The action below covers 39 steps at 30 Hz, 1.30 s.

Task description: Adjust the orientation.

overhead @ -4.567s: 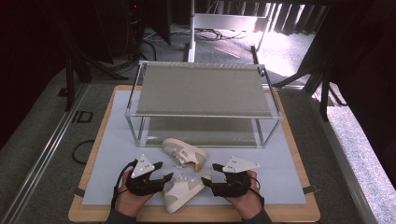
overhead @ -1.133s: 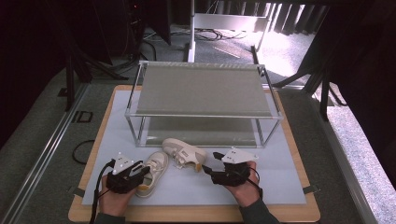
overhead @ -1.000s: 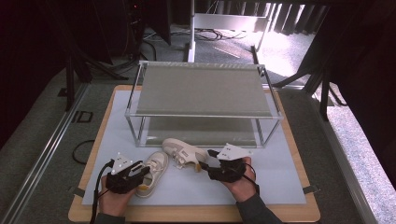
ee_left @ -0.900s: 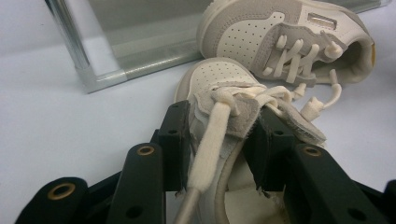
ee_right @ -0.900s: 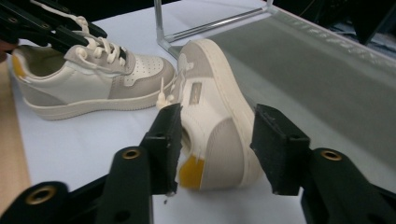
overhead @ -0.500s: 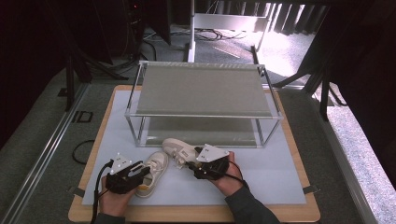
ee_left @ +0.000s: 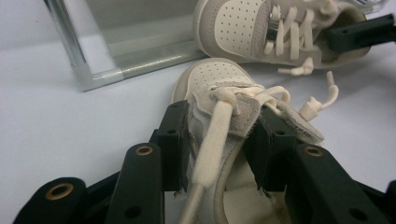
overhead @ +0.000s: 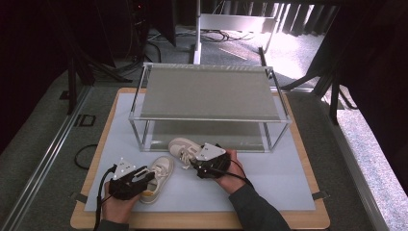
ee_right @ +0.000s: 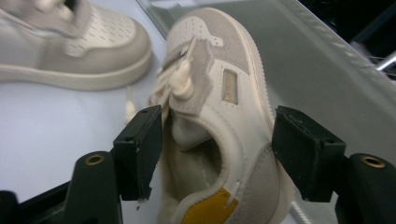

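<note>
Two small beige sneakers lie on the pale mat in front of the rack. My left gripper (overhead: 146, 179) (ee_left: 217, 140) is shut on the near sneaker (overhead: 159, 172) (ee_left: 210, 77), its pads pressing on both sides of the tongue and laces. The far sneaker (overhead: 181, 147) (ee_right: 219, 60) lies by the rack's front edge, toe pointing left in the high view. My right gripper (overhead: 193, 163) (ee_right: 217, 149) has just been opening. Its jaws straddle this sneaker's heel end, and the right pad stands a little off the side.
A metal-framed rack (overhead: 209, 91) with two mesh shelves stands at the middle of the mat (overhead: 279, 183), on a wooden board (overhead: 202, 221). Its front left leg (ee_left: 65, 42) is close to both sneakers. Dark floor and cables surround the board.
My right gripper has moved left across the mat to the far sneaker, and its jaws now stand around the heel. The left gripper and its sneaker have stayed in place over the last second.
</note>
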Available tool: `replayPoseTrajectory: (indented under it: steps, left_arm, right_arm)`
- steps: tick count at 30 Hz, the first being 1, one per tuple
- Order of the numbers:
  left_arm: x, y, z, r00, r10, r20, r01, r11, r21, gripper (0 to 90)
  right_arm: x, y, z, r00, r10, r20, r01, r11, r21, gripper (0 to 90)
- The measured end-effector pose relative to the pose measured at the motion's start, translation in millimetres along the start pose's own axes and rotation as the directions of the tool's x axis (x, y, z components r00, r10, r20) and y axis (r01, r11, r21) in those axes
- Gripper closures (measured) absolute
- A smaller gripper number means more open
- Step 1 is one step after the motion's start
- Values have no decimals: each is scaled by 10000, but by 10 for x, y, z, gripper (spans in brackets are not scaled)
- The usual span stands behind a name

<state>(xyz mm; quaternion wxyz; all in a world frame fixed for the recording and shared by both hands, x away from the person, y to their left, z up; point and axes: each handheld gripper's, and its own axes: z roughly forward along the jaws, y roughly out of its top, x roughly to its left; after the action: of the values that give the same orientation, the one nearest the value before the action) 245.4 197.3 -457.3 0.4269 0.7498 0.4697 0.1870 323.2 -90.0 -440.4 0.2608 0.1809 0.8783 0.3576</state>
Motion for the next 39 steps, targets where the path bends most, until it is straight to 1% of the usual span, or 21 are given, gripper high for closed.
replayPoseTrajectory:
  steps: [2, 4, 8, 10, 14, 15, 16, 18, 19, 20, 23, 24, 25, 26, 27, 29, 30, 31, 33, 36, 39]
  left_arm:
    - [1, 0, 0, 10000, -8, 9, 8, 10000, -4, 606]
    - [2, 0, 0, 10000, 3, 10, -3, 10000, -2, 606]
    - [5, 0, 0, 10000, 6, 20, -6, 10000, -2, 606]
    - [5, -1, 0, 10000, -5, 36, 5, 10000, -16, 606]
    - [7, -2, 1, 10000, -4, 46, 4, 10000, -25, 606]
    - [7, -2, 1, 10000, -5, 50, 5, 10000, -25, 606]
    - [8, -2, 0, 10000, 4, 50, -4, 10000, -20, 606]
    - [9, -3, 0, 10000, -3, 55, 3, 10000, -30, 606]
    - [9, -3, 0, 10000, -3, 55, 3, 10000, -30, 606]
    - [10, -3, 0, 10000, -7, 57, 7, 10000, -33, 606]
    - [11, -3, 1, 10000, -29, 62, 29, 10000, -41, 608]
    - [7, -4, 0, 10000, -20, 49, 21, 10000, -36, 609]
    - [7, -4, 0, 10000, -20, 49, 21, 10000, -36, 609]
    - [7, -3, 0, 10000, -27, 46, 27, 10000, -35, 609]
    - [6, -2, 0, 10000, -35, 33, 35, 10000, -37, 613]
    - [5, -1, 0, 10000, -28, 27, 29, 10000, -35, 615]
    - [5, -1, 0, 10000, -28, 27, 29, 10000, -35, 615]
    - [-11, 1, -5, 10000, 7, 4, -7, 10000, -93, 640]
    - [-30, 4, -4, 9998, 161, -79, -162, 9998, -69, 662]
    - [-42, 9, 0, 9998, 165, -116, -165, 9999, -52, 672]
    - [-52, 9, 5, 9998, 119, -144, -120, 9999, -89, 671]
  right_arm:
    - [-18, 23, 21, 9996, -121, 239, 119, 9999, 98, 417]
    - [-26, 32, 32, 9998, -118, 189, 116, 9999, 81, 428]
    - [-8, 78, 85, 9959, -648, 629, 639, 9978, 152, 504]
    - [-7, 95, 85, 9929, -824, 854, 813, 9966, 164, 562]
    - [-26, 117, 89, 9912, -842, 1021, 818, 9963, 283, 648]
    - [-40, 114, 95, 9923, -729, 1000, 700, 9970, 324, 719]
    - [-57, 102, 100, 9923, -566, 1104, 526, 9979, 384, 816]
    - [-102, 60, 122, 9978, 13, 665, -39, 9992, 389, 833]
    - [-102, 60, 122, 9978, 13, 665, -39, 9992, 389, 833]
    - [-89, 22, 107, 9972, 223, 713, -245, 9992, 306, 836]
    - [-81, -1, 61, 9960, 389, 804, -416, 9986, 323, 836]
    - [-90, -41, -21, 9933, 684, 932, -712, 9971, 269, 836]
    - [-99, -60, -57, 9920, 869, 920, -895, 9957, 247, 836]
    - [-99, -60, -57, 9920, 869, 920, -895, 9957, 247, 836]
    - [-128, -128, -166, 9860, 1440, 835, -1458, 9892, 150, 835]
    - [-128, -128, -166, 9860, 1440, 835, -1458, 9892, 150, 835]
    - [-141, -172, -226, 9826, 1676, 798, -1694, 9854, 160, 835]
    - [-155, -331, -398, 9732, 2035, 1070, -2073, 9779, 262, 833]
    - [-147, -452, -501, 9673, 2116, 1400, -2188, 9750, 379, 832]
    - [-133, -614, -623, 9536, 2408, 1809, -2543, 9656, 547, 831]
    - [-128, -717, -716, 9432, 2652, 2002, -2813, 9579, 567, 831]
